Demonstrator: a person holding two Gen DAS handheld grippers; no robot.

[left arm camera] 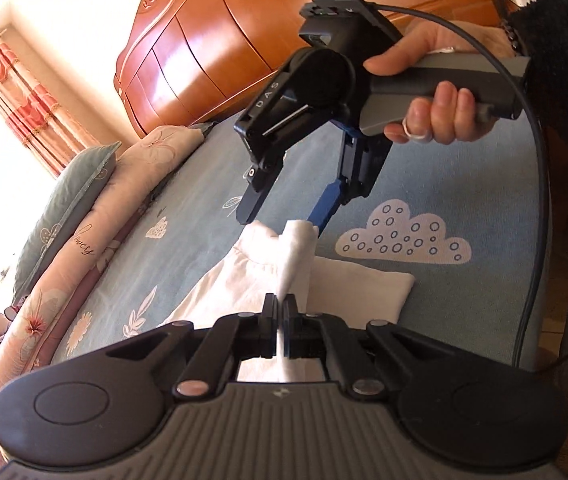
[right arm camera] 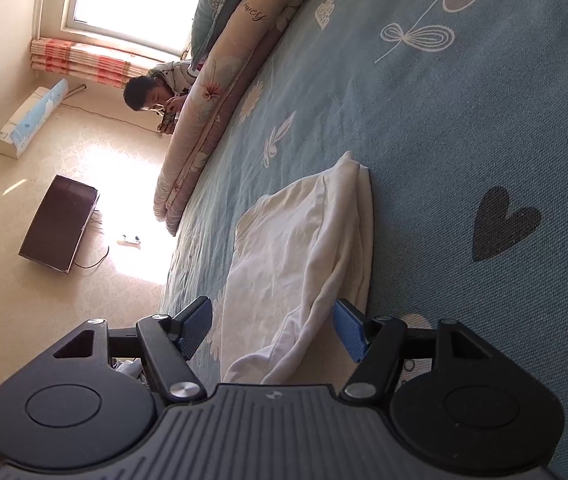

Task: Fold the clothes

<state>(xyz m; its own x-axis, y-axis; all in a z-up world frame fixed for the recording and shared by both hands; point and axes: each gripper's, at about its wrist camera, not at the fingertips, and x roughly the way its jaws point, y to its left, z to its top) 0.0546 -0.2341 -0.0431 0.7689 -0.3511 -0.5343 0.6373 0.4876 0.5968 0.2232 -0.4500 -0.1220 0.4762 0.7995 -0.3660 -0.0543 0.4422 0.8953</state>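
between shut left jaws (left arm camera: 280, 320): white garment (left arm camera: 296, 256) fold pinched; right jaws (right arm camera: 274, 330) open, straddling garment.

Ahead of the tongs and to their left, a bright window (right arm camera: 132, 0) lights the pale floor (right arm camera: 64, 160). A wooden headboard (left arm camera: 284, 32) rises beyond them.

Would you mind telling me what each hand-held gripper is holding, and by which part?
The left hand-held gripper is shut on a raised fold of the white garment. The right hand-held gripper stands open astride the cloth, holding nothing.
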